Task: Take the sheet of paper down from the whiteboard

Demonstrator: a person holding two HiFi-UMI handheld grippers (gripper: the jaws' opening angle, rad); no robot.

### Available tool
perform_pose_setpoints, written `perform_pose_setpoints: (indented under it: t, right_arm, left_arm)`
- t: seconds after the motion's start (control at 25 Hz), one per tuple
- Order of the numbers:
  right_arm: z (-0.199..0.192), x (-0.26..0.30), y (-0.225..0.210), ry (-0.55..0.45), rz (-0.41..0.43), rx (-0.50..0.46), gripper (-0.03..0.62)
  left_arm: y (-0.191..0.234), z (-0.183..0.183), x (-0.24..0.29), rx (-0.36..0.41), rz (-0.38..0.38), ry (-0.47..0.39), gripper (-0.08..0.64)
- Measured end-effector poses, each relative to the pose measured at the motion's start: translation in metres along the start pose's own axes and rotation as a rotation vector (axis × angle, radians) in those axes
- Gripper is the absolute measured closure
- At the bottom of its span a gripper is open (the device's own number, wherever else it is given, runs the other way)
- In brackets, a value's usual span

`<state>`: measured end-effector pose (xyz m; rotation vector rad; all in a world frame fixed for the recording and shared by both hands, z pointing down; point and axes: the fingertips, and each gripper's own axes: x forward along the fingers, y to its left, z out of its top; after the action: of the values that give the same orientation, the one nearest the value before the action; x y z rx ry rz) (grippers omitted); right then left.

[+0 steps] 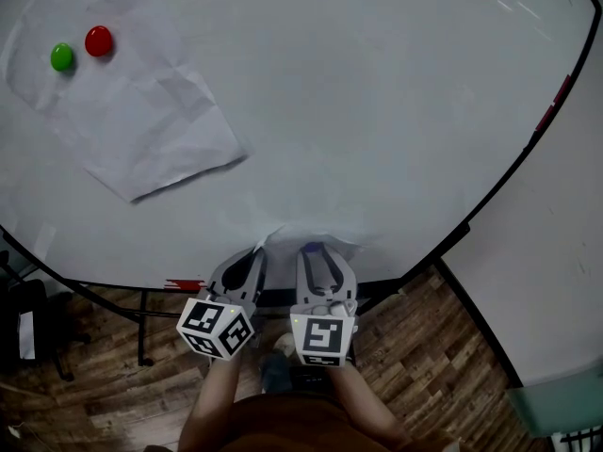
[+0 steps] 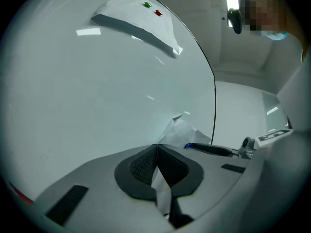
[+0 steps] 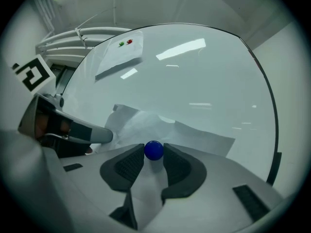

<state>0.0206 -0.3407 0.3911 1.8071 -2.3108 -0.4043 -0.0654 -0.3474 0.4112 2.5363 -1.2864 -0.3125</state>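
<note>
1. My left gripper [image 2: 156, 148] has its jaws closed together on the lower sheet of paper [image 2: 182, 130]; a strip of this paper runs between the two pads.
2. My right gripper [image 3: 153, 149] stands with its jaws rather wide around a blue magnet [image 3: 154, 151]. Both pads seem to touch the ball, so I judge that it is gripped.
3. What is done: I think only the preparation. The lower sheet is already wrinkled and its free part bulges away from the whiteboard [image 1: 377, 111], but the blue magnet is on it and it hangs at the board's bottom edge.
4. What is left: to pull the magnet off and bring the paper away from the board. I judge that the left grip is there so that the paper does not fall.
5. Where the paper is: directly in front of both grippers, touching them, and spreading to the right beyond the right jaws.
6. A second sheet [image 1: 141, 111] is pinned far up on the left by a green magnet [image 1: 62, 57] and a red magnet [image 1: 99, 40], well apart from both grippers and untouched.
</note>
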Motion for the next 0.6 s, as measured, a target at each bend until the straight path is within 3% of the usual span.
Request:
perform_pose_setpoints:
  t: [0.28,0.6]
  right_arm:
    - [-0.004,-0.009,0.002,0.004,0.017,-0.007,0.457]
    - [-0.007,-0.015,-0.008,-0.004,0.010,0.013,0.457]
  left_arm:
    - [-0.003,0.002,0.001,-0.039,-0.005,-0.016,0.535]
    - [-0.002,0.003,-0.003,-0.165,-0.013,-0.050,0.535]
